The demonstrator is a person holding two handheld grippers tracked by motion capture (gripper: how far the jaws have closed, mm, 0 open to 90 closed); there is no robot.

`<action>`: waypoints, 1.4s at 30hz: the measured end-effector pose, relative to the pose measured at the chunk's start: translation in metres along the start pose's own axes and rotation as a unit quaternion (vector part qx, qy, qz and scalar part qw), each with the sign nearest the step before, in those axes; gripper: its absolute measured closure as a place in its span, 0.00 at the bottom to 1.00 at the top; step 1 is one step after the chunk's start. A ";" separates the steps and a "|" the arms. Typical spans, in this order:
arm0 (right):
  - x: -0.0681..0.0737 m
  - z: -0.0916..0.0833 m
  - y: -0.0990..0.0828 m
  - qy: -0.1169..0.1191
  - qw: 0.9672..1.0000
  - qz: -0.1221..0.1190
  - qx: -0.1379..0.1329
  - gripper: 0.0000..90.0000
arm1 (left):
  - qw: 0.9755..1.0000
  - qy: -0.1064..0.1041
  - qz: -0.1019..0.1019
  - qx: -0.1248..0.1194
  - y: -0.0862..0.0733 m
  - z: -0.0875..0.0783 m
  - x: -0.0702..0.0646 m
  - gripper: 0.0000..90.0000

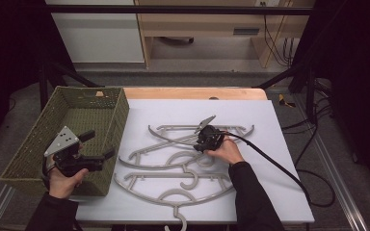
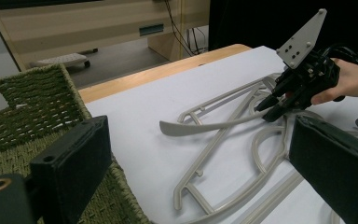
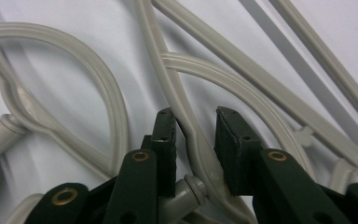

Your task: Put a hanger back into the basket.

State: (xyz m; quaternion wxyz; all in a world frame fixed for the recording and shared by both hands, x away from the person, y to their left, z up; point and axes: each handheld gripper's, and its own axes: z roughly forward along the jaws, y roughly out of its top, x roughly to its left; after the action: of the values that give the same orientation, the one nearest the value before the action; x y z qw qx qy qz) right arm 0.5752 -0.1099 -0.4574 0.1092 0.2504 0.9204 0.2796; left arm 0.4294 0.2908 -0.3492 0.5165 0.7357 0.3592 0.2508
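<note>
Several grey plastic hangers [image 1: 173, 166] lie crossed on a white board [image 1: 265, 187]. My right gripper [image 1: 199, 146] reaches into the pile from the right. Its jaws [image 3: 193, 116] straddle the neck of one hanger [image 3: 199, 149], just above its hook joint. The left pad touches the bar and a thin gap shows at the right pad, so the gripper is open. In the left gripper view the right gripper [image 2: 270, 112] sits low on that hanger's curved arm [image 2: 205, 127]. My left gripper [image 1: 100, 144] hovers open and empty over the near right corner of the green woven basket [image 1: 91, 96].
The basket [image 2: 23, 112] stands at the board's left edge with nothing in it. A black cable [image 1: 270, 159] trails from the right gripper across the board to the right. A wooden table edge [image 1: 192, 93] runs behind the board.
</note>
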 end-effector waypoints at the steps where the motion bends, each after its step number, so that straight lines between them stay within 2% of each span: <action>1: -0.001 -0.001 0.000 -0.001 1.000 -0.003 -0.001 0.79 | 1.000 0.000 -0.001 0.000 0.000 0.000 0.000 0.06; 3: -0.004 -0.004 0.000 -0.006 1.000 -0.008 -0.007 0.81 | 1.000 0.000 0.000 0.000 0.000 0.000 0.000 0.06; 6: -0.011 -0.016 0.003 -0.027 0.999 -0.023 -0.024 0.87 | 1.000 0.000 -0.001 0.000 0.000 0.000 0.000 0.06; 8: -0.013 -0.020 0.004 -0.036 0.999 -0.023 -0.028 0.89 | 1.000 0.000 0.000 0.000 0.000 0.000 0.000 0.06; 9: -0.018 -0.029 0.005 -0.046 0.998 -0.013 -0.036 0.89 | 1.000 0.000 0.000 0.000 0.000 0.000 0.000 0.06; 10: -0.018 -0.029 0.005 -0.046 0.998 -0.013 -0.036 0.89 | 1.000 0.000 0.000 0.000 0.000 0.000 0.000 0.06; 11: -0.024 -0.040 0.006 -0.060 0.997 -0.017 -0.041 0.90 | 1.000 0.000 0.001 0.000 0.000 0.000 0.000 0.06; 12: -0.025 -0.045 0.007 -0.065 0.997 -0.011 -0.043 0.90 | 1.000 0.000 0.001 0.001 0.000 0.000 0.000 0.06; 13: -0.027 -0.050 0.007 -0.071 0.996 -0.015 -0.046 0.90 | 1.000 0.000 0.001 0.001 0.000 0.000 0.000 0.06; 15: -0.029 -0.056 0.007 -0.071 0.996 -0.023 -0.045 0.90 | 1.000 0.000 0.001 0.001 0.000 0.000 0.000 0.06; 16: -0.028 -0.061 0.007 -0.073 0.996 -0.012 -0.052 0.91 | 1.000 -0.001 0.001 0.001 0.000 0.000 0.000 0.06; 17: -0.029 -0.073 0.008 -0.071 0.996 -0.014 -0.058 0.91 | 1.000 -0.001 0.001 0.001 0.000 0.001 0.000 0.06; 18: -0.029 -0.073 0.008 -0.071 0.996 -0.014 -0.058 0.91 | 1.000 0.000 0.002 0.002 0.000 0.001 -0.001 0.06; 19: -0.028 -0.085 0.008 -0.072 0.995 -0.009 -0.063 0.91 | 1.000 -0.001 0.002 0.002 0.000 0.001 -0.001 0.06; 20: -0.028 -0.085 0.008 -0.072 0.995 -0.009 -0.063 0.91 | 1.000 -0.001 0.003 0.002 0.000 0.001 -0.001 0.06; 21: -0.024 -0.096 0.009 -0.071 0.995 -0.012 -0.069 0.91 | 1.000 -0.002 0.005 0.003 0.001 0.001 -0.002 0.06; 25: -0.010 -0.114 0.017 -0.061 0.994 -0.034 -0.082 0.91 | 1.000 -0.003 0.008 0.002 0.001 0.001 -0.005 0.06; 26: -0.010 -0.114 0.017 -0.061 0.994 -0.034 -0.082 0.91 | 1.000 -0.002 0.010 0.002 0.002 0.001 -0.006 0.06; 28: 0.001 -0.121 0.021 -0.050 0.995 -0.045 -0.077 0.91 | 1.000 -0.002 0.015 0.002 0.003 0.001 -0.008 0.06; 29: 0.012 -0.126 0.024 -0.039 0.995 -0.065 -0.064 0.91 | 1.000 -0.004 0.021 0.003 0.004 0.001 -0.011 0.06; 30: 0.012 -0.126 0.024 -0.039 0.995 -0.065 -0.064 0.91 | 1.000 -0.004 0.021 0.003 0.004 0.001 -0.011 0.06; 31: 0.024 -0.128 0.027 -0.027 0.995 -0.081 -0.052 0.91 | 1.000 -0.005 0.025 0.004 0.005 0.001 -0.013 0.06; 32: 0.024 -0.128 0.027 -0.027 0.995 -0.081 -0.052 0.91 | 1.000 -0.005 0.030 0.006 0.006 0.001 -0.016 0.06; 33: 0.034 -0.129 0.029 -0.011 0.995 -0.090 -0.046 0.91 | 0.999 -0.006 0.036 0.008 0.007 0.001 -0.018 0.06; 35: 0.044 -0.130 0.030 0.008 0.994 -0.105 -0.038 0.91 | 0.999 -0.010 0.046 0.011 0.009 0.001 -0.023 0.06; 36: 0.044 -0.130 0.030 0.008 0.994 -0.105 -0.038 0.91 | 0.999 -0.014 0.049 0.011 0.010 0.001 -0.026 0.06; 38: 0.060 -0.127 0.032 0.027 0.991 -0.126 -0.024 0.91 | 0.997 -0.028 0.066 0.015 0.014 0.002 -0.038 0.06; 39: 0.065 -0.126 0.032 0.032 0.991 -0.131 -0.019 0.91 | 0.997 -0.028 0.066 0.015 0.014 0.002 -0.038 0.06; 40: 0.065 -0.126 0.032 0.032 0.991 -0.131 -0.019 0.91 | 0.997 -0.033 0.073 0.019 0.016 0.003 -0.043 0.06; 42: 0.075 -0.124 0.033 0.047 0.988 -0.144 -0.010 0.91 | 0.995 -0.047 0.088 0.028 0.017 0.007 -0.053 0.06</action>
State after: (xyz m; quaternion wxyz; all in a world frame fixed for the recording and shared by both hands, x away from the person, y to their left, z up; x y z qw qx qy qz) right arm 0.4829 -0.1040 -0.3418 0.1071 0.1009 0.9481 0.2818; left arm 0.4062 0.2418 -0.3354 0.4875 0.7898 0.2755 0.2503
